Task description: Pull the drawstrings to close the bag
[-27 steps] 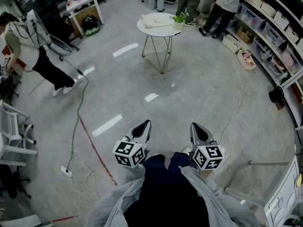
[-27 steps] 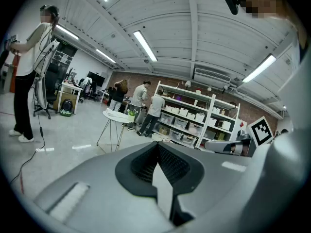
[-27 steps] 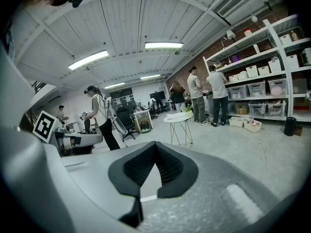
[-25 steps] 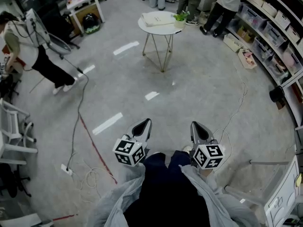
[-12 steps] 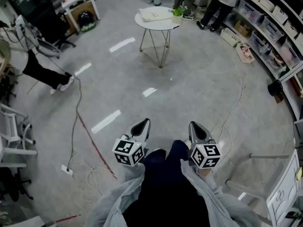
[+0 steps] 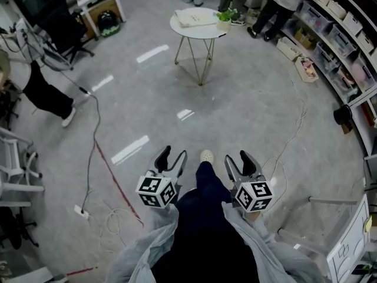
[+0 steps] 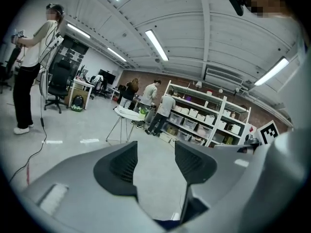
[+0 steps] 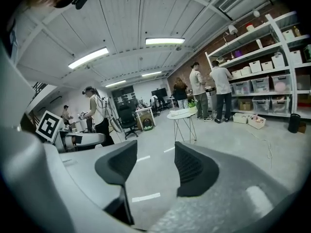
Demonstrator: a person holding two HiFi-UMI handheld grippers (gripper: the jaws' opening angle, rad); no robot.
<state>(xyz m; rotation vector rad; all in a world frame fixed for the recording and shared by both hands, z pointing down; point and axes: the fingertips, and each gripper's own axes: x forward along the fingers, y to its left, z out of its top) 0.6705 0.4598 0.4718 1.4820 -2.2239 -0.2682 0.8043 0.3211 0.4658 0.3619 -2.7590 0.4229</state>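
A pale flat bag [image 6: 193, 17] lies on a small round white table [image 6: 205, 34] far ahead across the floor; it also shows small in the left gripper view as the bag [image 7: 127, 111] and in the right gripper view as the bag [image 8: 181, 112]. My left gripper [image 6: 172, 155] and right gripper [image 6: 237, 160] are held side by side in front of my body, well short of the table. Both have just been opening and now stand open, with only floor between the left gripper's [image 7: 156, 152] jaws and the right gripper's [image 8: 156, 152] jaws.
A potted plant [image 6: 224, 20] stands on the table beside the bag. People stand by the shelves [image 6: 330, 40] at the right and another person [image 6: 35, 93] at the left. A cable [image 6: 91, 152] and a red line [image 6: 118, 184] cross the grey floor.
Both grippers' jaws have gone from shut to open. My foot has stepped forward between the grippers. The person at the left has shifted further left.
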